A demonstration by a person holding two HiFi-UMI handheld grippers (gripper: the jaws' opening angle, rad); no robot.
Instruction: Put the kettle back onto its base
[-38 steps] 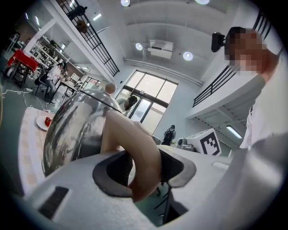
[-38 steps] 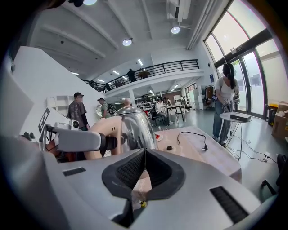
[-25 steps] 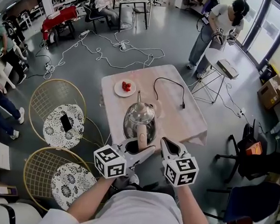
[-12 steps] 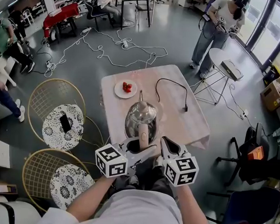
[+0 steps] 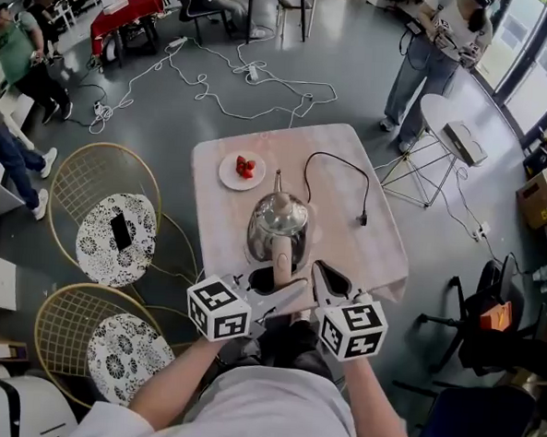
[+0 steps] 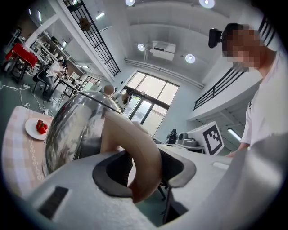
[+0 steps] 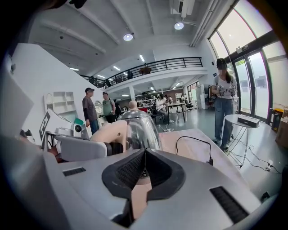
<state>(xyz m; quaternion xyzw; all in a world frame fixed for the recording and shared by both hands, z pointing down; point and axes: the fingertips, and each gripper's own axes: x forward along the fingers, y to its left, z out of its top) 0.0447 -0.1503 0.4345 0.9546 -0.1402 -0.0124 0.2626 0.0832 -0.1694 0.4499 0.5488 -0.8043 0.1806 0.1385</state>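
left claw (image 5: pixel 285 293) clamps the kettle (image 5: pixel 275 220) handle (image 5: pixel 281 258); right claw (image 5: pixel 323 279) pressed together, empty, beside it.

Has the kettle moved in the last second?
Yes, slightly. The kettle, held by the left gripper, has shifted further onto the table, toward its far edge, judged against the cable plug.

Left gripper (image 6: pixel 146 173): clamped onto the tan handle (image 6: pixel 135 139).
Kettle (image 6: pixel 72 130): polished metal (room reflected), seen beyond the jaws.
Plate (image 6: pixel 29 131): set on the checked table (image 6: pixel 15 157), red fruit (image 6: pixel 41 126) held.

Glossy mirror-polished metal kettle (image 5: pixel 277 224), matt plastic handle (image 5: pixel 281 258)
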